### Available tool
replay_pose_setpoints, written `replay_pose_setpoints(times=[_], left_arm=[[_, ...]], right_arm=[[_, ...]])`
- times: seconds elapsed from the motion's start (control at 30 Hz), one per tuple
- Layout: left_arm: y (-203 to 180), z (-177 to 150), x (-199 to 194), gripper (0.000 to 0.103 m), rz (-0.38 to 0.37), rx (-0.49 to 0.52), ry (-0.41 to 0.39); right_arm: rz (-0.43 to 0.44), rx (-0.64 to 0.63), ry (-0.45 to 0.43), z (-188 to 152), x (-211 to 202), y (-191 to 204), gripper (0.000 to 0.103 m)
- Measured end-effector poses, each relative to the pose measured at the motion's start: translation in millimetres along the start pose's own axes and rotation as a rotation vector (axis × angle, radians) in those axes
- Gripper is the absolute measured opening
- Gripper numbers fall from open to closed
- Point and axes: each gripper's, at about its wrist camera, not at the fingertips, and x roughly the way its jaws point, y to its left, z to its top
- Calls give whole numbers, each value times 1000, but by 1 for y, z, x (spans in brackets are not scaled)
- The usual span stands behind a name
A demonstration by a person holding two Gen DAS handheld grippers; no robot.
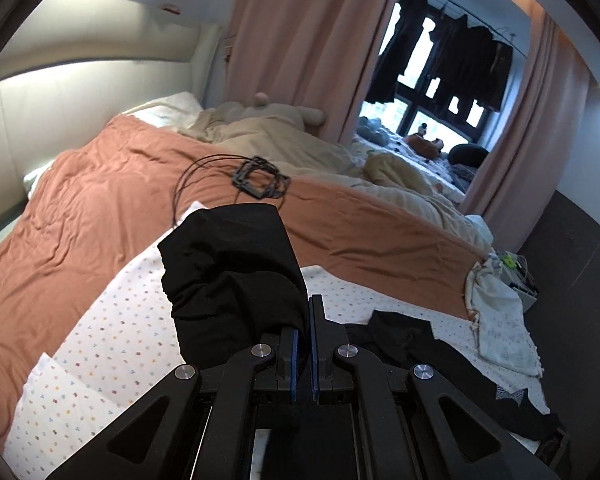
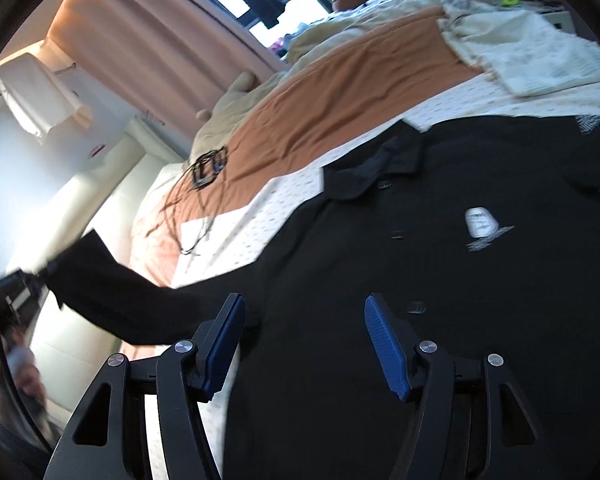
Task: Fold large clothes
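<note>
Black fabric bunches up out of the left claw, whose blue-padded fingers are pressed nearly together, clamped on the sleeve of the black shirt. In the left wrist view this claw sits raised above the bed, aimed along the mattress toward the curtains, with the sleeve's cloth standing in a folded heap just ahead of the fingertips. In the right wrist view the same sleeve is stretched out to the side, away from the shirt's body, to the left claw at the far edge of the frame.

The right claw hovers over the shirt's lower front with its fingers spread wide, gripping nothing; whether the pads touch the cloth cannot be told. The shirt lies face up on the dotted white sheet, collar toward the orange duvet, buttons and a small white chest print showing. Farther up the duvet rests a black frame with looped cable. Pink curtains hang beyond.
</note>
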Motion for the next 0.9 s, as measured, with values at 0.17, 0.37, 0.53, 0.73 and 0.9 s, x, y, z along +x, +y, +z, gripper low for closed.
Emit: replay_pose_setpoints(times=[0.17, 0.37, 0.53, 0.73, 0.9], left_arm=[[-60, -2, 2, 4, -78, 55, 4], [-117, -13, 25, 4, -118, 104, 45], [-163, -27, 51, 4, -140, 178, 76], [-210, -51, 95, 4, -182, 213, 139], [-246, -88, 138, 5, -225, 229, 238]], right_arm=[[5, 102, 12, -1, -26, -44, 95], [-41, 155, -11, 18, -24, -78, 95], [-38, 245, -63, 29, -33, -107, 95], [-75, 330, -86, 40, -35, -139, 95], [-66, 437, -105, 42, -44, -170, 95]])
